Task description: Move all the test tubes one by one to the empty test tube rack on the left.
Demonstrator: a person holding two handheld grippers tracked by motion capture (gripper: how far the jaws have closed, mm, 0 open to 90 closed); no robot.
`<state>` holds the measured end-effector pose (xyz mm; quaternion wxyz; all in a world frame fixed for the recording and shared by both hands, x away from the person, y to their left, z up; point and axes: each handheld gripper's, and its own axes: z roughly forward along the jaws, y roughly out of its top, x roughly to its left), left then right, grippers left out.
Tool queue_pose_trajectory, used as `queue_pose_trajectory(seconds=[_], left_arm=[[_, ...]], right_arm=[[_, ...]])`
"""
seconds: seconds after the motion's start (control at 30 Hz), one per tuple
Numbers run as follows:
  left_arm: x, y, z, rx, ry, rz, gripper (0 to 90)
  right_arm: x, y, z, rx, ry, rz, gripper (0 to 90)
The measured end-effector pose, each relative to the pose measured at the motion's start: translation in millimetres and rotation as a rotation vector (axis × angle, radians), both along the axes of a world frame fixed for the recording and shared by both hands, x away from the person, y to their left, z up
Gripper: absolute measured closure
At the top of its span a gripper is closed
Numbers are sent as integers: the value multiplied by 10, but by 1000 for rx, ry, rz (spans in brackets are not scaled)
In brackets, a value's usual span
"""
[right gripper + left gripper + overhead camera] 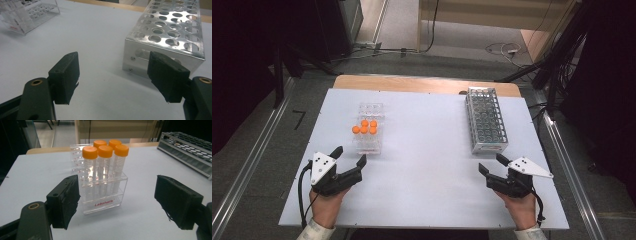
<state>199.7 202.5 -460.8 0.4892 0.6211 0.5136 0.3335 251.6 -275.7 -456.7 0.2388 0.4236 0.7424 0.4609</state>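
High view looks down over the table [427,195]; gripper views sit low, sharing it.

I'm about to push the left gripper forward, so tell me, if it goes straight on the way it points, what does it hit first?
Probably the clear rack holding the orange-capped tubes. It stands directly ahead, centred between the open left gripper's fingers, with bare table before it.

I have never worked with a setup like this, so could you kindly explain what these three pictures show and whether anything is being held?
A person sits at a white table, holding a black two-jaw claw in each hand: left claw, right claw. The high view looks down from above; the other two come from cameras riding on each claw. On the table stand a clear plastic rack with five orange-capped clear tubes, and an empty perforated metal rack. Both claws are open, holding nothing.
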Motion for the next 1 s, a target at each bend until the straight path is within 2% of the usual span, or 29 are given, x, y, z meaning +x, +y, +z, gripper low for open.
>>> queue_pose_trajectory(seconds=[0.17, 0.37, 1.0], left_arm=[[-35, 51, -46, -5, 18, 14, 185], [-62, 97, -72, -7, 19, 27, 185], [-139, 288, -178, 28, 45, 83, 183]], right_arm=[[-12, -95, -4, 2, -5, -29, 242], [-21, -191, -16, 10, 1, -57, 240], [-75, -444, -38, 13, -1, -126, 235]])
